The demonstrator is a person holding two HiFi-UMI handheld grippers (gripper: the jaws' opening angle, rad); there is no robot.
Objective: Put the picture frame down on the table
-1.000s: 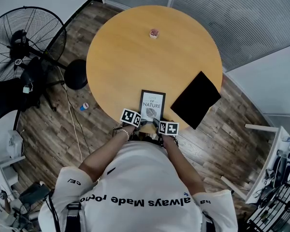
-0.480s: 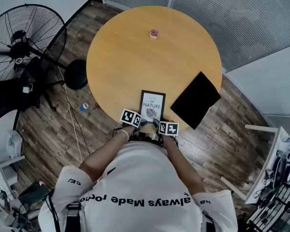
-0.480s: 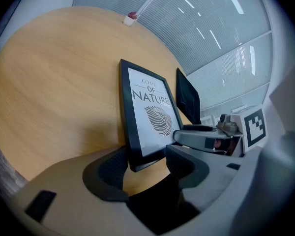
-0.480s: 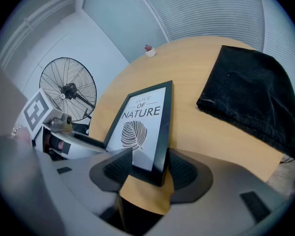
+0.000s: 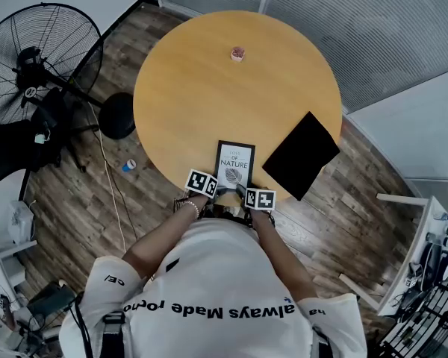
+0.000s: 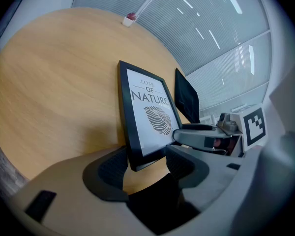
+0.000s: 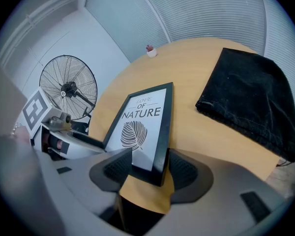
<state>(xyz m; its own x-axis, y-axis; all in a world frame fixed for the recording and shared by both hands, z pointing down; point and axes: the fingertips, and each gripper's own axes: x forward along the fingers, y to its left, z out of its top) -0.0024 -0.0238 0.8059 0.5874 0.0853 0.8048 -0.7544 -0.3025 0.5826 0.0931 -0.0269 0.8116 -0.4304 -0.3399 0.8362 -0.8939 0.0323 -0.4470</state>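
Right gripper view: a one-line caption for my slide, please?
Right gripper grips the picture frame corner at the table edge, black cloth alongside.

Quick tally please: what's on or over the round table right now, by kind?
picture frame: 1
black cloth item: 1
small pink-topped object: 1
Total: 3

Picture frame [image 5: 235, 162] near edge hidden by jaws.

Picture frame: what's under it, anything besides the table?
Only the wooden table shows around the picture frame, whose near corners the left hand-held gripper and right hand-held gripper clamp. The patch directly beneath is covered; whether it rests flat is unclear.
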